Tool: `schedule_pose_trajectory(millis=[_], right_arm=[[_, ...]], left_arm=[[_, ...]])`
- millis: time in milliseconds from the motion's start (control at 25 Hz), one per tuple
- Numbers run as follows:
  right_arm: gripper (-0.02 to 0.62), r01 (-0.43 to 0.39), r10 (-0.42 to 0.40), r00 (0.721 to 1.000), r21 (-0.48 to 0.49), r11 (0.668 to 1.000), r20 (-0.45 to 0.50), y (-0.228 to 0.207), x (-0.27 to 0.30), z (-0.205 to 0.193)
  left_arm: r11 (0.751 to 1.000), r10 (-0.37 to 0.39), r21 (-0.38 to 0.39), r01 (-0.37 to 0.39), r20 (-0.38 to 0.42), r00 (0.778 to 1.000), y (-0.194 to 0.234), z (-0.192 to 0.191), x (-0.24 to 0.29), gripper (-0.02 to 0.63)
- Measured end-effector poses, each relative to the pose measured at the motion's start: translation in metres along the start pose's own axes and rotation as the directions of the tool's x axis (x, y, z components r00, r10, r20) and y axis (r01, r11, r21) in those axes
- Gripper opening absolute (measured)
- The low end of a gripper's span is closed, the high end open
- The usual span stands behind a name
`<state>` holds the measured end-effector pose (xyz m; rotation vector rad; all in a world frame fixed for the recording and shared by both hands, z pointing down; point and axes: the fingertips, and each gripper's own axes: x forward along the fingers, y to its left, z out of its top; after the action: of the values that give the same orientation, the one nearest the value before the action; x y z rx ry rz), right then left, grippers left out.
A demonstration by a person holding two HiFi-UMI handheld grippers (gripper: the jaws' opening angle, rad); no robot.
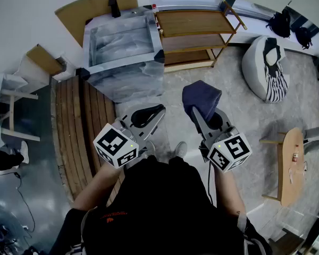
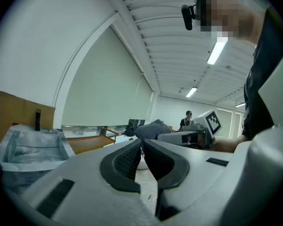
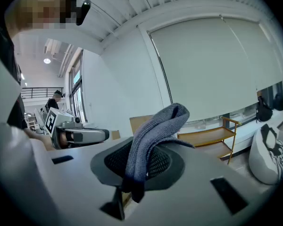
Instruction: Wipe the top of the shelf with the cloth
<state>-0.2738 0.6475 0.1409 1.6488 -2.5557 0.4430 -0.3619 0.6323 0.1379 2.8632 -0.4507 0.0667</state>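
Observation:
A dark grey-blue cloth (image 1: pixel 201 101) hangs bunched between the jaws of my right gripper (image 1: pixel 200 116), which is shut on it; in the right gripper view the cloth (image 3: pixel 155 131) folds over the top of the pads. My left gripper (image 1: pixel 148 115) is held beside it, shut with nothing between its jaws (image 2: pixel 141 149). The wooden shelf (image 1: pixel 196 23), with three tiers, stands against the far wall ahead of both grippers, well apart from them. It also shows as the shelf (image 3: pixel 210 136) at the right and the shelf (image 2: pixel 87 142) at the left.
A grey marbled open box (image 1: pixel 122 52) stands left of the shelf. A slatted wooden platform (image 1: pixel 80 126) lies at the left. A white beanbag (image 1: pixel 266 68) and a small round wooden table (image 1: pixel 290 166) are at the right. A person (image 2: pixel 187 119) stands far off.

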Motion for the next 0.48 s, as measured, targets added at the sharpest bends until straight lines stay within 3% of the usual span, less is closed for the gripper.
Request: schedule_pose_trajectory(millis=[480], right_arm=[[0.057,0.006,-0.007,1.0,0.035,0.999,0.017,-0.011,-0.007,-0.001]], left_arm=[[1.0,0.012,-0.008,-0.012,-0.007,1.0,-0.005,-0.004,0.008,0.035]])
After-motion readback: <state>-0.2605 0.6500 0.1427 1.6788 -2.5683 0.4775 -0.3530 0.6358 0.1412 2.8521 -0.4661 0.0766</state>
